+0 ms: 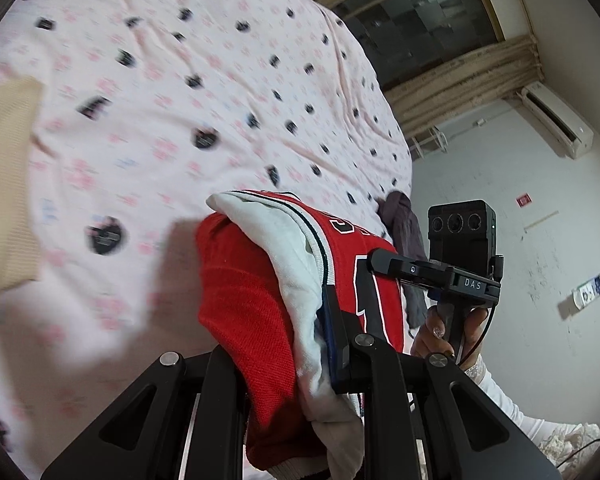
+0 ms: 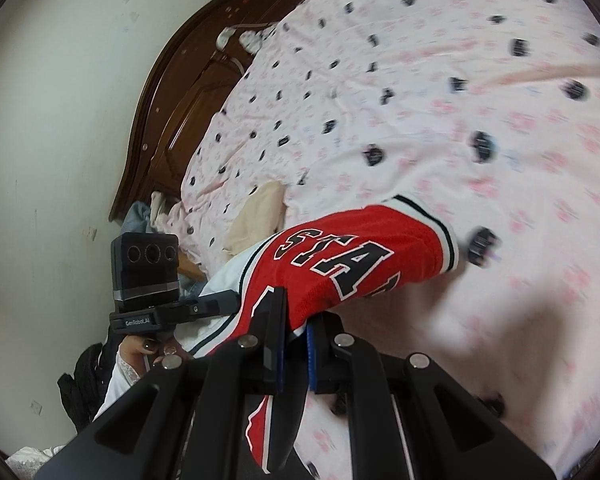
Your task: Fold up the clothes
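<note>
A red jersey (image 1: 244, 300) with white trim and black lettering hangs in the air above the bed, folded over on itself. My left gripper (image 1: 300, 344) is shut on one end of it, red and white cloth bunched between the jaws. In the right wrist view the same red jersey (image 2: 352, 256) drapes over my right gripper (image 2: 294, 344), which is shut on its edge. The right gripper (image 1: 384, 262) also shows in the left wrist view, clamped on the jersey's far side, with a hand (image 1: 440, 332) on its handle. The left gripper (image 2: 224, 304) shows in the right wrist view.
The bed is covered by a pink sheet (image 1: 204, 92) with dark spots. A beige garment (image 1: 4, 184) lies at the left edge. A dark cloth (image 1: 404, 220) sits at the bed's far edge. A brown headboard (image 2: 188, 92), clothes on the floor, a window and an air conditioner (image 1: 556, 120) surround it.
</note>
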